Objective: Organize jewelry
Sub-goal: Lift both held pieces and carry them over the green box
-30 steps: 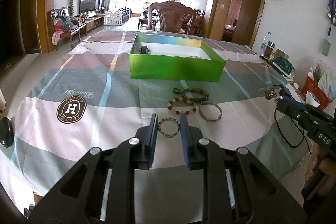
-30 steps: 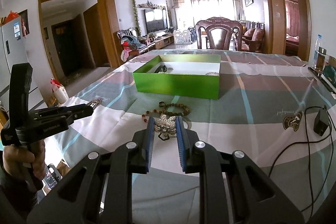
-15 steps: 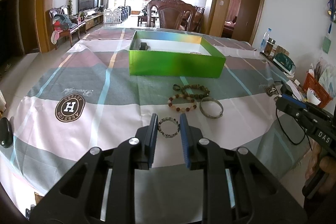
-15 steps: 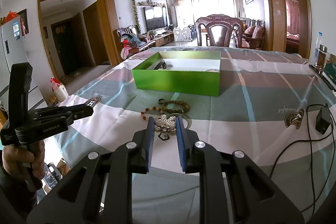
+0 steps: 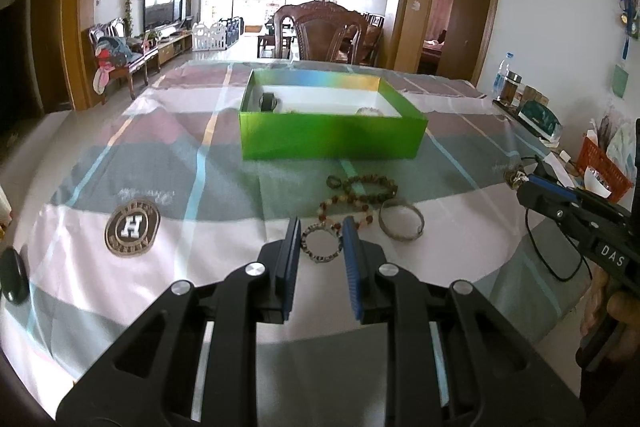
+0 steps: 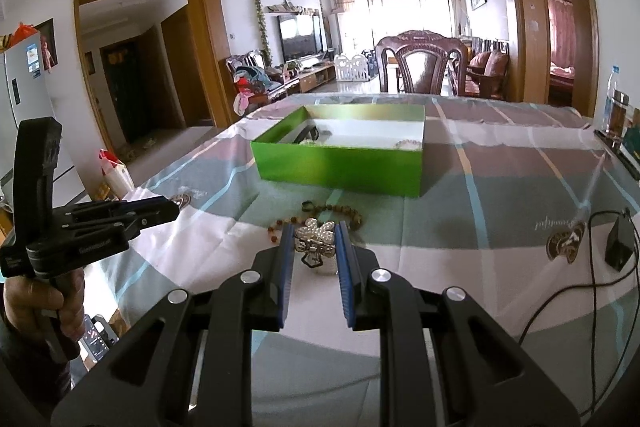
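A green box [image 5: 332,137] [image 6: 340,165] stands on the checked tablecloth with a few pieces inside. In front of it lie a dark bead bracelet [image 5: 368,187], a red and white bead bracelet [image 5: 346,213] and a silver bangle [image 5: 401,225]. My left gripper [image 5: 322,227] is shut on a small beaded bracelet [image 5: 322,243] and holds it above the cloth. My right gripper [image 6: 314,231] is shut on a pearl flower hair clip [image 6: 316,239], held above the cloth near the bead bracelets [image 6: 332,213]. Each gripper shows in the other's view.
A black charger and cable [image 6: 618,247] lie at the right on the tablecloth. A dark oval object [image 5: 14,277] lies at the left edge. Bottles and an orange basket [image 5: 600,167] stand at the far right. A wooden chair [image 5: 326,33] is behind the table.
Both grippers have risen a little with their pieces and moved slightly back from the box. The loose bracelets have not moved.
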Motion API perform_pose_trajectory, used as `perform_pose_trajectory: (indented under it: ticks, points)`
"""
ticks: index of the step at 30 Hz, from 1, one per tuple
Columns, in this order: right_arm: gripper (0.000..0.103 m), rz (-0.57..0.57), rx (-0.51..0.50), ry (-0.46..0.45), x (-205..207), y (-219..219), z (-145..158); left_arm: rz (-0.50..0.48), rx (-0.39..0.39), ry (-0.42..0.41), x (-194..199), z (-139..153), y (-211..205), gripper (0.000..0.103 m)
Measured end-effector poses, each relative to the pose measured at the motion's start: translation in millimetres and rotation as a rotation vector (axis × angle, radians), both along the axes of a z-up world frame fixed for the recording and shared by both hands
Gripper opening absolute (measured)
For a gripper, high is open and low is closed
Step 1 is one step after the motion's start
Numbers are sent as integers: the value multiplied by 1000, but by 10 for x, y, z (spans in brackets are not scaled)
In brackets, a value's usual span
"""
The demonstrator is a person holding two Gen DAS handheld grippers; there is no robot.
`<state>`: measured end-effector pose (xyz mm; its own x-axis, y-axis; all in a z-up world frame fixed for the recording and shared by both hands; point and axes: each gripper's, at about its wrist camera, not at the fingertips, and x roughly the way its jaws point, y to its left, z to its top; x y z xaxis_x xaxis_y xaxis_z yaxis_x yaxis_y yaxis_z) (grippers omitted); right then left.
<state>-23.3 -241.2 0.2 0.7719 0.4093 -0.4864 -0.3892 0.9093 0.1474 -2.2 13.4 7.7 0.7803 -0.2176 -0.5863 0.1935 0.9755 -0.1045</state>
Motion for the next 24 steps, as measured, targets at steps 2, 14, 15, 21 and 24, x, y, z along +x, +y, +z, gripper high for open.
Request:
perform_pose_trajectory:
  ticks: [2, 14, 15, 21, 24]
  points:
    - [21, 5, 4, -4, 32, -4, 26, -9, 0, -11, 54, 71, -8, 21]
    - [21, 80, 33, -87, 555, 6, 655, -68, 32, -105, 625, 722, -115, 21]
    - [21, 83, 31, -93, 625, 10, 708, -69, 32, -105, 716, 782, -115, 21]
    - [21, 80, 14, -88, 1391, 122, 920, -112, 11, -83, 1431, 1093, -202, 21]
    - [21, 70, 14, -48, 1841, 167, 861, -118, -21, -46, 1905, 1076, -286, 21]
